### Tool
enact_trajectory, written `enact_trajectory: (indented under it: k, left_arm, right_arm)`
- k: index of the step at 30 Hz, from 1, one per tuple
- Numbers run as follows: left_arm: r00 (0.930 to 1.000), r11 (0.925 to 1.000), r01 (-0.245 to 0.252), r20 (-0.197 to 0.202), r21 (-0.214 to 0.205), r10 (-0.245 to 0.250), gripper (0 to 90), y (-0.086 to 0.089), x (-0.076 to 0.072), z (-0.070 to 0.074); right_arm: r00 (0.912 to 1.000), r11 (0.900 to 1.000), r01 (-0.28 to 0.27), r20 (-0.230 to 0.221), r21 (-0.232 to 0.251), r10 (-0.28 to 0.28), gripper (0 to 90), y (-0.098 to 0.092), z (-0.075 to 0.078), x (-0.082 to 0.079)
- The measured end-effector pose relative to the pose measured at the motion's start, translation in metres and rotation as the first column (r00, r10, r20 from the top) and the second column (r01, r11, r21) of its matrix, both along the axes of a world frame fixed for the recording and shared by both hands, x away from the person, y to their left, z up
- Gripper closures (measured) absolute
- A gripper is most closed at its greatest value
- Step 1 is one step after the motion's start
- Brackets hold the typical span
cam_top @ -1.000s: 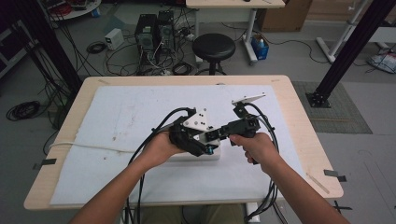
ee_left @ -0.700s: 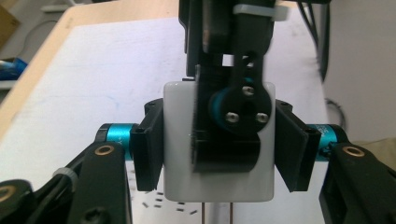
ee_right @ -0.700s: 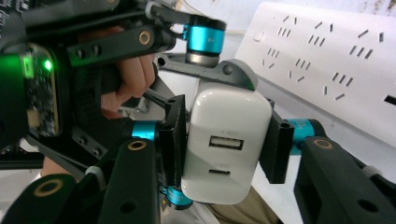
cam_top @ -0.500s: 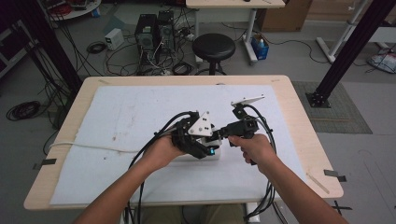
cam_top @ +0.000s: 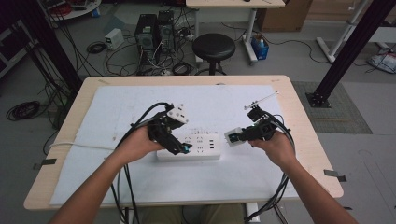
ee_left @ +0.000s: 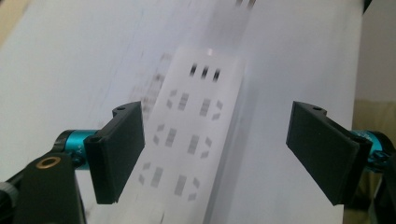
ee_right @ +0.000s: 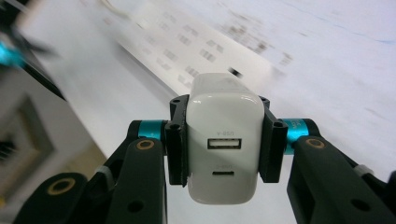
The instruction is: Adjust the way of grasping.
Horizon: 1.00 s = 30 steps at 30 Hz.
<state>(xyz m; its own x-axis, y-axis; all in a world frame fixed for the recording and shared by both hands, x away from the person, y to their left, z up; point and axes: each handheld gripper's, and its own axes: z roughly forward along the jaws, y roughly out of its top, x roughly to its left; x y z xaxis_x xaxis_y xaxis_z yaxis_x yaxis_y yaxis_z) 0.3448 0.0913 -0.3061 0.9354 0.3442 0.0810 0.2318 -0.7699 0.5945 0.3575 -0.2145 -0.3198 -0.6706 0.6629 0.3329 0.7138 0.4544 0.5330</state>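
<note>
**Charger lifted clear of the power strip; left jaws open over it**

Surface: a pale wooden table [cam_top: 303, 121] covered by a white sheet [cam_top: 116, 107], lightly marked. The room behind is a workshop floor. At far left a dark frame post and loose cable coils; further right two computer towers [cam_top: 152, 29] with tangled leads, then a black round stool [cam_top: 213, 45] just beyond the table's far edge, a second desk, and a black strut at far right.

On the sheet, near centre, lies a white power strip [cam_top: 196, 145], its cord running off to the left edge. The left gripper [cam_top: 180, 148] sits at the strip's left end; its jaws have just been opening and stand apart with the strip below and between them, the pads not pressing it. To the right, well clear of the strip's right end, the right gripper [ee_right: 223, 140] is clamped tight on a white USB charger [ee_right: 223, 140], held above the sheet. Nothing lies between charger and strip. A thin white strip of material rests at the far right of the sheet.
</note>
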Motion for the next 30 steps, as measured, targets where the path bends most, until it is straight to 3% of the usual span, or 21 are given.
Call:
enact_trajectory:
  k: [2,5,7,8,9,11,14,16,19,23,27,30]
  left_arm:
    - [0.9986,0.9982,-0.034,-0.038,0.049,0.036,19.4,0.013,0.005,-0.001]
    - [0.9928,0.9918,-0.076,-0.084,0.103,0.084,19.4,0.032,0.011,-0.005]
    - [0.99,0.9841,-0.09,-0.094,0.153,0.105,19.4,0.045,0.014,-0.006]
    - [0.9883,0.9832,-0.105,-0.095,0.149,0.12,19.4,0.048,0.013,-0.007]
    - [0.9907,0.9785,-0.087,-0.087,0.187,0.104,19.4,0.054,0.014,-0.005]
    - [0.9918,0.9753,-0.079,-0.082,0.206,0.098,19.4,0.062,0.013,-0.004]
    - [0.9966,0.9691,-0.031,-0.067,0.245,0.049,19.4,0.071,0.009,-0.004]
    - [0.9978,0.963,-0.008,-0.062,0.27,0.025,19.5,0.078,0.006,-0.004]
    - [0.9973,0.9616,0.003,-0.072,0.274,0.017,19.5,0.087,0.001,-0.003]
    - [0.9883,0.9543,-0.048,-0.124,0.295,0.088,19.4,0.099,0.0,0.001]
    - [0.9808,0.951,-0.084,-0.144,0.298,0.132,19.4,0.106,0.001,0.004]
    - [0.9819,0.9497,-0.096,-0.128,0.298,0.14,19.4,0.109,0.002,0.004]
  right_arm:
    - [0.9991,0.9983,-0.025,0.033,-0.052,0.026,62.0,-0.005,0.003,0.0]
    - [0.998,0.9963,-0.025,0.057,-0.083,0.03,62.0,-0.015,0.008,0.002]
    - [0.9965,0.9934,-0.034,0.072,-0.11,0.042,62.0,-0.019,0.011,0.003]
    - [0.9951,0.9894,-0.048,0.079,-0.137,0.059,62.0,-0.02,0.013,0.003]
    - [0.9942,0.9853,-0.054,0.083,-0.162,0.068,62.0,-0.02,0.015,0.002]
    - [0.9914,0.9655,-0.077,0.083,-0.249,0.101,62.0,-0.018,0.019,0.0]
    - [0.9761,0.9119,-0.13,0.112,-0.389,0.187,62.0,-0.013,0.027,-0.003]
    - [0.9676,0.8855,-0.162,0.106,-0.435,0.229,62.0,-0.012,0.034,-0.003]
    - [0.9572,0.8613,-0.202,0.092,-0.466,0.274,62.0,-0.016,0.042,-0.001]
    - [0.9503,0.8395,-0.223,0.081,-0.495,0.3,62.0,-0.025,0.048,0.001]
    - [0.9583,0.8365,-0.198,0.079,-0.511,0.275,62.0,-0.035,0.05,0.0]
    - [0.9582,0.8343,-0.197,0.079,-0.515,0.275,61.9,-0.037,0.05,-0.001]
